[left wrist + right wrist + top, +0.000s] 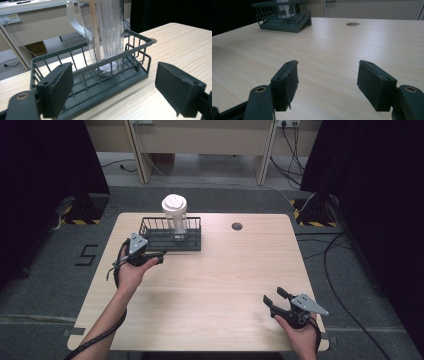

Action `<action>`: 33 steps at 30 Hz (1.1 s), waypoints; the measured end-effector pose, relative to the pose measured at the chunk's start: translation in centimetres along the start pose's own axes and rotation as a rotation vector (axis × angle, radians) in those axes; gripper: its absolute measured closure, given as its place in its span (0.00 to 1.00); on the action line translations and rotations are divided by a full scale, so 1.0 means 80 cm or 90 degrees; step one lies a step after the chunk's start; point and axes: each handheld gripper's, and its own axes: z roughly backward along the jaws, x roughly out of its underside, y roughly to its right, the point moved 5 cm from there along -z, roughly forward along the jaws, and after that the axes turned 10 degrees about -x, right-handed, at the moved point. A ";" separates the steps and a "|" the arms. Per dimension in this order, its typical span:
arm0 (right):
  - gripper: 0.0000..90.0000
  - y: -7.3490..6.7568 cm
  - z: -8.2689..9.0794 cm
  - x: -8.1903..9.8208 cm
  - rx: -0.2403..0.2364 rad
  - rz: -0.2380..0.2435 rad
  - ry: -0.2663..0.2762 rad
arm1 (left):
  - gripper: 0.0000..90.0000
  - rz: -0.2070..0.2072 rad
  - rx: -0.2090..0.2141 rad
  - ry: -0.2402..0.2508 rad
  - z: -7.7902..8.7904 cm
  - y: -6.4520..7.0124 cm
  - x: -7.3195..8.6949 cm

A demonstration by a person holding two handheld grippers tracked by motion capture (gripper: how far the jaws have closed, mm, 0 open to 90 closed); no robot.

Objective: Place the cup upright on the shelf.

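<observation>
A dark wire basket (170, 240) stands at the back left of the wooden table (210, 280). Inside it a tall clear plastic pitcher (176, 217) with a white lid stands upright. In the left gripper view the basket (100, 82) sits close ahead, with the pitcher (107, 35) and its handle behind the bars. My left gripper (159, 258) is open just in front of the basket's left end, nothing between its pads (57, 90). My right gripper (274, 303) rests open near the table's front right corner. In the right gripper view the basket (284, 21) is far off at the upper left.
A round cable hole (237, 226) is set in the table top at the back, right of the basket. Desk legs and cables stand on the floor beyond the table. Black curtains hang at both sides.
</observation>
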 end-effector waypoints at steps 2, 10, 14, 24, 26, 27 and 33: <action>0.37 0.000 0.000 0.000 0.001 -0.001 -0.001 | 0.16 0.000 -0.001 0.004 0.004 -0.002 0.001; 0.37 0.000 0.000 0.000 0.002 -0.001 -0.001 | 0.16 -0.004 0.003 0.003 0.024 -0.003 0.014; 0.37 0.000 0.000 0.000 0.003 0.001 -0.002 | 0.16 -0.004 0.001 0.005 0.036 -0.006 0.018; 0.37 0.000 0.000 0.000 0.002 0.003 -0.001 | 0.16 0.001 -0.003 0.004 0.058 -0.011 0.035; 0.38 0.000 0.000 0.000 0.002 0.002 -0.001 | 0.16 0.001 -0.005 0.002 0.063 -0.012 0.039; 0.38 0.000 0.000 0.000 0.002 0.002 -0.001 | 0.16 0.000 -0.004 0.000 0.065 -0.012 0.041; 0.38 0.000 0.000 0.000 0.002 0.003 -0.002 | 0.16 0.001 -0.009 -0.004 0.078 -0.016 0.052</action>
